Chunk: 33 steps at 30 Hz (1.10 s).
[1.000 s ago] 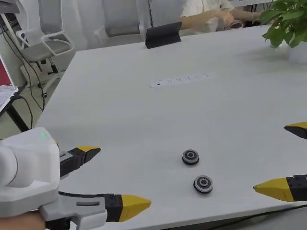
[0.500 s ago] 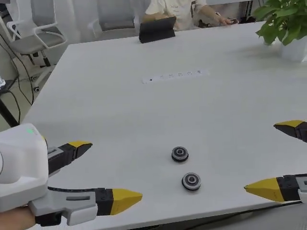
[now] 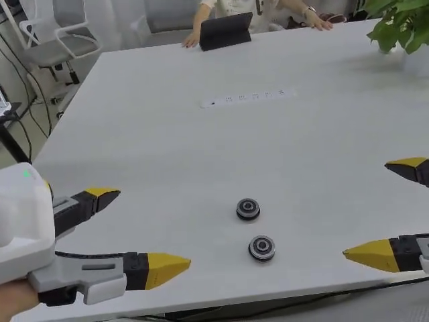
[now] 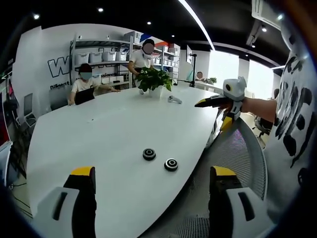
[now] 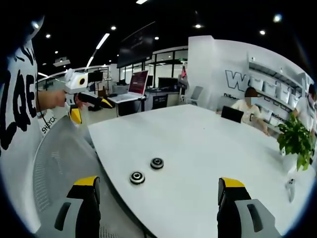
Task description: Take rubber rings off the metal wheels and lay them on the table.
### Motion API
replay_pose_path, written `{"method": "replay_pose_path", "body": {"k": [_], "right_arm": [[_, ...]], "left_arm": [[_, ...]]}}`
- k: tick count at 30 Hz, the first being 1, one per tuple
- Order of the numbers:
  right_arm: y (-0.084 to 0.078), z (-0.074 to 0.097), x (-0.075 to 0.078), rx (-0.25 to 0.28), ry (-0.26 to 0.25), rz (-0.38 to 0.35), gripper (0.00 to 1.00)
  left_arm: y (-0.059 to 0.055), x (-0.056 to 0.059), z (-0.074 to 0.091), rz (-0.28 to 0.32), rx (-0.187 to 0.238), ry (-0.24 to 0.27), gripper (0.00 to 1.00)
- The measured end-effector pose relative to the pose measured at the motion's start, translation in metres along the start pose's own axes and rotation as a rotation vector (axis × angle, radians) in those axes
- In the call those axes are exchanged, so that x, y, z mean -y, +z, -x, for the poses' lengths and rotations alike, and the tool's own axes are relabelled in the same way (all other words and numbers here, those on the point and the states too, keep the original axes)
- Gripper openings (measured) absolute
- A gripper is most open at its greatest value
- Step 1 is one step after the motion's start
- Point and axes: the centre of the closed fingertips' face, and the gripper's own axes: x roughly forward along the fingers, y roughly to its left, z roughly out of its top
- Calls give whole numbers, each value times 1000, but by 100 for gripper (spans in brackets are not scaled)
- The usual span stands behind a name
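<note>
At the far left of the head view, a white mesh-backed office chair [image 3: 59, 39] is seen beside the wide, pale grey counter [image 3: 167, 147]. At the lower left, the left hand-held gripper [image 3: 144, 228], grey-bodied with black jaws tipped in yellow, is seen against the near left part of the counter. Its jaws are spread wide apart and nothing is held between them. The same wide, empty gap is shown in the left gripper view, with both wheels lying on the counter beyond it. Toward the far edge of the counter, a dark tablet propped upright [image 3: 226, 31] is placed in front of a seated person, whose hands are rested on the surface. A flat white power strip [image 3: 248, 98] is set into the counter just ahead of the tablet. Near the front edge, right of centre, two small round metal wheels are laid flat and close together without touching. The farther wheel [image 3: 248, 209] and the nearer wheel [image 3: 261, 247] are each ringed by a black rubber ring, which is seated on the wheel. Both wheels are placed between the two hand-held grippers and well apart from each. At the right edge, the right hand-held gripper [image 3: 379, 208] is seen with its yellow-tipped jaws also parted wide and nothing gripped. In the right gripper view, the wheels are seen ahead of its open jaws. At the far right corner, a leafy green potted plant [image 3: 402, 23] is stood on the counter.
</note>
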Motion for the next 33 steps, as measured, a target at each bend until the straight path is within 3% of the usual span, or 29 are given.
{"method": "replay_pose_path", "body": {"k": [21,28,33], "right_arm": [[12,-6,16,26,23,34,99],[20,-12,17,47,39,50,99],[23,-19,16,35,54,83,99]], "left_arm": [[16,-6,-11,-29,22,20,93],[23,-9,-15,-55,34,25,93],[22,-10,-20,-66,21,20,91]]}}
